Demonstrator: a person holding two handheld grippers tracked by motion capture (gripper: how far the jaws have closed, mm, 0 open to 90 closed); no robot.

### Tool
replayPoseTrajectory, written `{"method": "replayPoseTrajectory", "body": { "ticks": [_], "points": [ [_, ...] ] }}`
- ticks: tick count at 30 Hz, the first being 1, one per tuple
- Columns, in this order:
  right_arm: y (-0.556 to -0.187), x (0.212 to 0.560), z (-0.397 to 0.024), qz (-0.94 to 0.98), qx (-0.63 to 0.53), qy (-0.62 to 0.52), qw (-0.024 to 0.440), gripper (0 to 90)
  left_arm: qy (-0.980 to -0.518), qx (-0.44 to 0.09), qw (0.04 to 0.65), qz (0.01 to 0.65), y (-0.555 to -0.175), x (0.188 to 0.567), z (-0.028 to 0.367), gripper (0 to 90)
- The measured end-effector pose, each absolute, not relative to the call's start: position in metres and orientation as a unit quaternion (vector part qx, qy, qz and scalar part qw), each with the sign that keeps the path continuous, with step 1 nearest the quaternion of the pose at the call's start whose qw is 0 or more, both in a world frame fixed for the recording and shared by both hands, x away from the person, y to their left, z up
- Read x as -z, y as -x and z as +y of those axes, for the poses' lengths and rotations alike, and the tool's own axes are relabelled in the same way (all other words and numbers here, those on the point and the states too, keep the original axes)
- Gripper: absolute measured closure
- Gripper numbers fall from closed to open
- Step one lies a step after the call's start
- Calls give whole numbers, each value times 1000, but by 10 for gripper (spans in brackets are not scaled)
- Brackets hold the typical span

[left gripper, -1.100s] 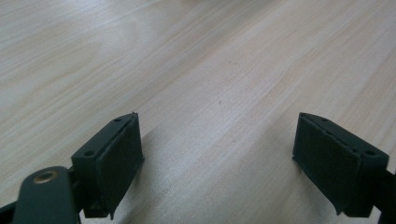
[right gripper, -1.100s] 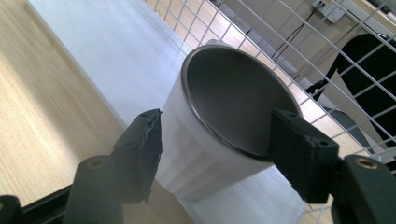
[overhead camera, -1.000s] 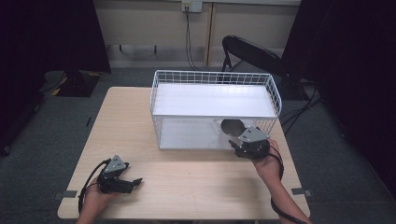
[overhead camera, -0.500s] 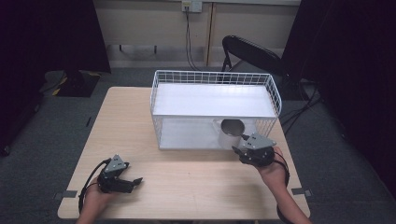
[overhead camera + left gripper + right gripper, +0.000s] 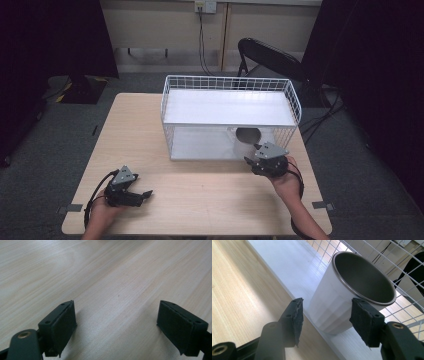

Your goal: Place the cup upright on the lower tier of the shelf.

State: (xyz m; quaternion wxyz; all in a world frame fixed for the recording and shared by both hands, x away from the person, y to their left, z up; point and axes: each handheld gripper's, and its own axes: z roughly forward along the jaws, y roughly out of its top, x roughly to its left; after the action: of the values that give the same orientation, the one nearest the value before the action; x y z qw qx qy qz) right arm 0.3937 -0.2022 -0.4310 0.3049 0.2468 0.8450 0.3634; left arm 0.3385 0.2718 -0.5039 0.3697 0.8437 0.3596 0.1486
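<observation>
A white cup [image 5: 247, 135] with a dark inside and a metal rim stands upright on the lower white shelf of a white wire rack [image 5: 230, 80]. In the right gripper view the cup [image 5: 342, 297] rises just beyond my right gripper [image 5: 325, 308]. Its jaws have just been closing a little, but both pads stand off the cup's sides and it is open. In the high view my right gripper [image 5: 252, 155] sits at the rack's front right corner, pointing at the cup. My left gripper [image 5: 142, 194] rests open on the table's near left, with bare wood between its jaws [image 5: 116, 322].
The wire rack takes up the far middle of the light wooden table [image 5: 200, 200]. A black chair [image 5: 270, 55] stands behind the table, and cables hang from a wall socket. Dark curtains flank both sides.
My right gripper has drawn back a little from the rack toward the near edge, and its jaws have narrowed. The cup stays on the shelf. The left gripper has not moved.
</observation>
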Motion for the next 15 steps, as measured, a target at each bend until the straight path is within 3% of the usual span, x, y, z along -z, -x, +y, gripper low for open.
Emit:
{"method": "replayPoseTrajectory", "body": {
  "ticks": [15],
  "points": [
    [-410, 431, -194, 844, -360, -249, 309, 424, -844, -148, 370, 360, -339, 504, 272, 150]
  ]
}}
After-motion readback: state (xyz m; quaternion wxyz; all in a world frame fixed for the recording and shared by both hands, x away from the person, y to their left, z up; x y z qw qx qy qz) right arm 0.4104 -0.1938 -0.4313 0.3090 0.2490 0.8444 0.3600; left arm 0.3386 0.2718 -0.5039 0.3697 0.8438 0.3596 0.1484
